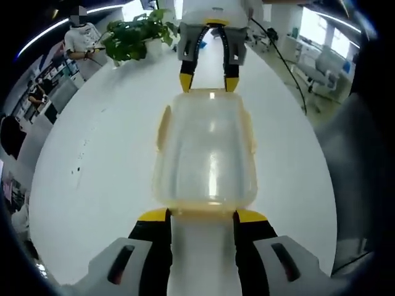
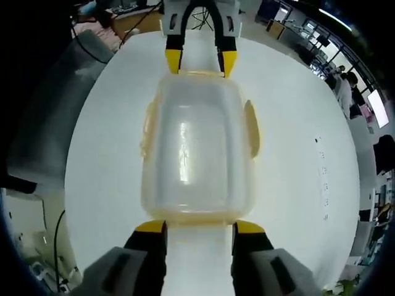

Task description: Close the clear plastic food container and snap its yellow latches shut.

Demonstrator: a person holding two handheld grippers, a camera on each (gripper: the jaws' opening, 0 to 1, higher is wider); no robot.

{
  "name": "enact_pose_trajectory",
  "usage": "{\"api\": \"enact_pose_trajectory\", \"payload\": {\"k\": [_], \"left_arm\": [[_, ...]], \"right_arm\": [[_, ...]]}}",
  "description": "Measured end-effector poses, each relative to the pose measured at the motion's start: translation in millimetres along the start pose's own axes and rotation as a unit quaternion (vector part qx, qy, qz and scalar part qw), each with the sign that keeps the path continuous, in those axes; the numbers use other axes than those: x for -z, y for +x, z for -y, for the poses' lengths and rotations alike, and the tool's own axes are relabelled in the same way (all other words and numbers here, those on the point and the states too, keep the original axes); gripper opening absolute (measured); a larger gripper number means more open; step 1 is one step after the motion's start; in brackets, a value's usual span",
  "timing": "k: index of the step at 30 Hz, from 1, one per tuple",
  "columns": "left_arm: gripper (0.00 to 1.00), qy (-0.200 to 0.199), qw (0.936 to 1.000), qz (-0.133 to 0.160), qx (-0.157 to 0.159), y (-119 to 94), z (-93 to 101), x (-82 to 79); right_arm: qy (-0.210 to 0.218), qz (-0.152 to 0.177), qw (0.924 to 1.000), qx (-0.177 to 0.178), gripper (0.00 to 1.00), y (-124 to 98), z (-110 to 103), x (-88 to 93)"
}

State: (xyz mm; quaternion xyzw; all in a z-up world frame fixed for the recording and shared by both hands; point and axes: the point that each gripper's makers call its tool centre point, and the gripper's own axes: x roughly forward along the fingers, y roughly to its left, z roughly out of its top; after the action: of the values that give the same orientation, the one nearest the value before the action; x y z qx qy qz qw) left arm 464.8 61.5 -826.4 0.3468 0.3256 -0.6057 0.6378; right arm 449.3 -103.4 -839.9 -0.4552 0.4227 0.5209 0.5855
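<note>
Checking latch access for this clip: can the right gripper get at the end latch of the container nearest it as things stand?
Probably yes. The right gripper sits open right at the near end of the container, nothing between them on the white table. The left gripper faces the far end, out of its way.

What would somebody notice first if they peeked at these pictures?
A clear box with yellow latches sits in the middle of a round white table. The right gripper meets one end of it and the left gripper meets the other, both with yellow-tipped fingers. A leafy plant stands at the table's edge.
</note>
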Motion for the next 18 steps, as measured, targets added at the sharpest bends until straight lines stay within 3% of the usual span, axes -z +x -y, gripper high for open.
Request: {"api": "enact_pose_trajectory", "payload": {"k": [9, 18], "left_arm": [[0.37, -0.005, 0.9999, 0.015, 0.007, -1.4, -2.4, 4.1], [0.37, 0.0, 1.0, 0.005, 0.007, 2.7, 0.6, 8.2]], "right_arm": [[0.0, 0.01, 0.9999, -0.004, 0.39, -1.5, -0.2, -3.5], [0.005, 0.011, 0.9998, -0.018, 0.39, -0.6, -3.6, -7.3]]}}
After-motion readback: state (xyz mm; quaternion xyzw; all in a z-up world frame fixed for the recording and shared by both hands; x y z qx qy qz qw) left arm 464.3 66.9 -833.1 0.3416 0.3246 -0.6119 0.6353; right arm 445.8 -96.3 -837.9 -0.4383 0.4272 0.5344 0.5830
